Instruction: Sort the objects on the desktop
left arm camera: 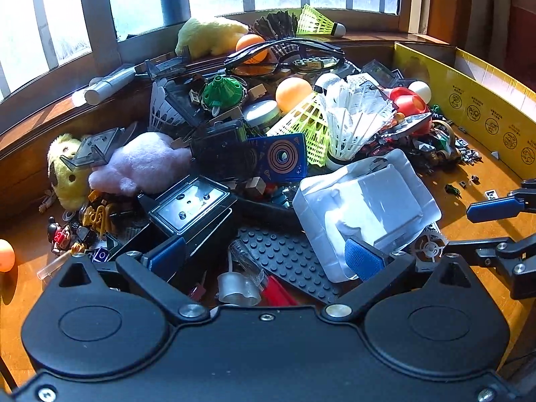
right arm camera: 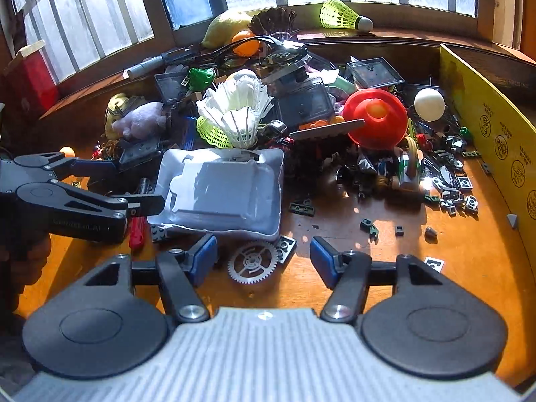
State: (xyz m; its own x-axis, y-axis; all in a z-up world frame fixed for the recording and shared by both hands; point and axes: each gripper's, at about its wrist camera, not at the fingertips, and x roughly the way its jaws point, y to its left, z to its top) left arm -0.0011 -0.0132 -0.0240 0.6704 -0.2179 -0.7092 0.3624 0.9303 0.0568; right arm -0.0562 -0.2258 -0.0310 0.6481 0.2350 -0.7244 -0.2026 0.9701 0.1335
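A heap of small objects covers the wooden desk [right arm camera: 351,268]. A clear plastic blister tray [left arm camera: 365,207] lies at the front of the heap, also in the right wrist view [right arm camera: 221,194]. My left gripper [left arm camera: 264,256] is open over a dark studded baseplate [left arm camera: 288,254] and a clear vial [left arm camera: 244,258]; its right pad [left arm camera: 360,258] touches the tray's near corner. My right gripper [right arm camera: 263,259] is open and empty, low over the desk, with a grey gear wheel [right arm camera: 251,264] between its fingers. White shuttlecocks [right arm camera: 241,114], a red dome [right arm camera: 375,117] and ping-pong balls [left arm camera: 293,93] lie in the heap.
A yellow cardboard wall [right arm camera: 495,140] borders the right side. A window sill [left arm camera: 368,38] runs behind, with a yellow-green shuttlecock [right arm camera: 345,16] and a yellow plush [left arm camera: 207,35] on it. Small brick parts [right arm camera: 452,181] are scattered at right. Pink plush [left arm camera: 144,164] and black cases [left arm camera: 191,201] lie left.
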